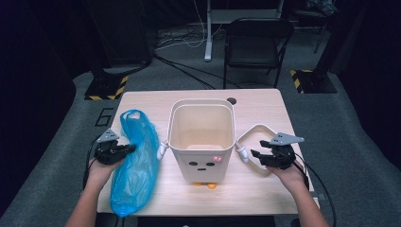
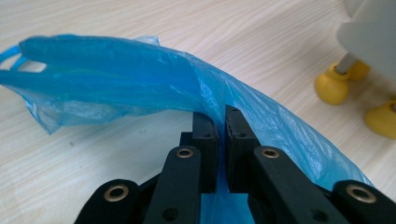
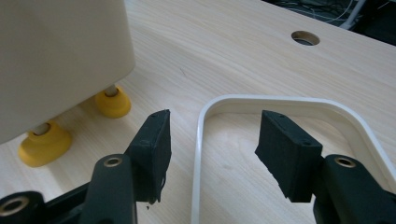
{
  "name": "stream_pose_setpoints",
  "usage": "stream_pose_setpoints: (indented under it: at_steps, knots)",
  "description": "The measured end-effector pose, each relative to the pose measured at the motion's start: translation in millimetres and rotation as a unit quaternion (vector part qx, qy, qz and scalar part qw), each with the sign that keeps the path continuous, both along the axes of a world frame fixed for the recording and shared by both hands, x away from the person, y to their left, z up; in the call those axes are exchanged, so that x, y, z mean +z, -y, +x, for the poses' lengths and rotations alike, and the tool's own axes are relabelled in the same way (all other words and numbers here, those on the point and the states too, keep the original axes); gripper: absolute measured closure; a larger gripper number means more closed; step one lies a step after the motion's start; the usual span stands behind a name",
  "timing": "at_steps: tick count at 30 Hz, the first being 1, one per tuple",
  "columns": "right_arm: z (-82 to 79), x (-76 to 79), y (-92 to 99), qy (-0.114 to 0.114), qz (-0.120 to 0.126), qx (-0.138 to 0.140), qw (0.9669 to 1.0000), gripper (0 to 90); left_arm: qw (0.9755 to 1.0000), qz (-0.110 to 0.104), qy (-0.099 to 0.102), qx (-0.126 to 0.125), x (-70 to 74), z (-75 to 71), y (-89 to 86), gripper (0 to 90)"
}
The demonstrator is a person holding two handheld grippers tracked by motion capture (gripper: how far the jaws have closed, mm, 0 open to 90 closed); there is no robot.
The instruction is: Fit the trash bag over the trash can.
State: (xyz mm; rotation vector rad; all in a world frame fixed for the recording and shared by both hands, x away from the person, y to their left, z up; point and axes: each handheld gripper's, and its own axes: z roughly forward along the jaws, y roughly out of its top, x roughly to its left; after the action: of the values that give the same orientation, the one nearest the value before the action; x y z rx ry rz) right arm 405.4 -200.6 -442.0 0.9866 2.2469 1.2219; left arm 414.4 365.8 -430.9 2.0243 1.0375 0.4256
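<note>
Plainly, the blue plastic bag (image 2: pixel 140 79) is pinched between the closed jaws of the left claw (image 1: pixel 124 150), left of the white bin (image 1: pixel 201 137) on the table (image 1: pixel 265 101); its lower end is cut off past the table's near edge. The right claw (image 3: pixel 212 149) is held open, nothing gripped, over the white ring (image 3: pixel 280 105). 2 yellow feet (image 3: pixel 112 102) are partly hidden under the bin.

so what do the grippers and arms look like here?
Both the left gripper and the right gripper are black, two-jawed, with flat rectangular pads and brass-coloured pivot rivets. Each carries a grey three-cornered plate on top and trails a black cable. Forearms bare, no sleeves in view.
</note>
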Motion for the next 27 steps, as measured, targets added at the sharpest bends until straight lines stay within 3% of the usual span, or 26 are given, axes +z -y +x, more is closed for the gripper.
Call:
stream_pose_setpoints:
  at_steps: [4,12,17,27]
  knots:
    - [0.1,4.8,-1.2,0.0,0.002,0.01,1.0,45.7,0.9999,0.002,0.009,-0.006,11.4,-1.8,4.3,84.4]
    - [-3.2,15.8,-3.6,0.02,-0.026,0.021,0.9993,46.4,0.9995,0.015,0.019,-0.021,30.1,-5.6,10.2,84.2]
    - [-3.8,24.6,-2.3,0.006,-0.013,0.035,0.9993,45.6,0.9991,0.005,0.025,-0.033,40.0,-7.8,12.0,84.2]
    - [-8.5,49.0,-4.0,0.013,0.013,0.061,0.9979,44.6,0.9973,-0.023,0.041,-0.056,61.8,-14.4,11.5,83.8]
